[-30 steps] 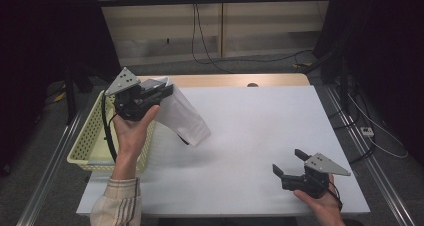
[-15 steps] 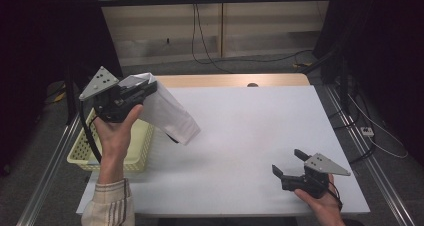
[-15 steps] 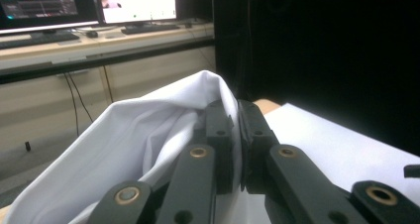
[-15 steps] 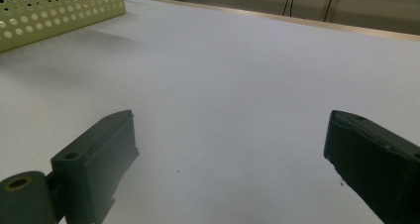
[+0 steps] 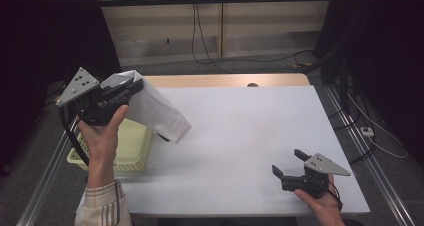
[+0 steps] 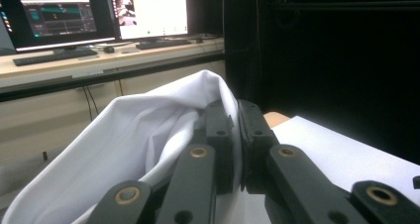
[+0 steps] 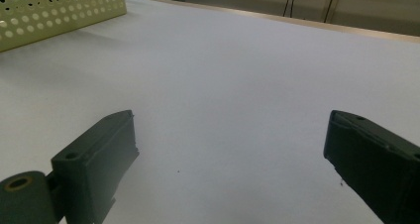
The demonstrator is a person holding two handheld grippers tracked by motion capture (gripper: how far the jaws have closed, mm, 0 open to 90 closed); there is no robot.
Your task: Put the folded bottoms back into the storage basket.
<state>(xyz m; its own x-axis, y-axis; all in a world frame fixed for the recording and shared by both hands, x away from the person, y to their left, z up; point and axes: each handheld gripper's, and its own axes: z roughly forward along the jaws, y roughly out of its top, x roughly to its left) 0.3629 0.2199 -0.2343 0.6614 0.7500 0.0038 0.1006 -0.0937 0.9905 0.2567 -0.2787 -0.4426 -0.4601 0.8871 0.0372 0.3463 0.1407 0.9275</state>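
The left gripper [image 5: 131, 87], clamped on a white cloth [image 5: 156, 113] held aloft over the bench's [image 5: 240, 131] left edge beside the yellow basket [image 5: 134, 147], seems mid-carry; next, lower it in, while the right gripper [image 5: 291, 165] rests wide open, empty.

your left gripper [image 5: 131, 87], jaws clamped on the white cloth [image 5: 155, 111], has swung away from the table's [image 5: 250, 126] middle and climbed higher, out past the yellow basket's [image 5: 135, 153] far end. the cloth has travelled with it, its hanging end now off the table's centre and draped above the basket's inner edge.
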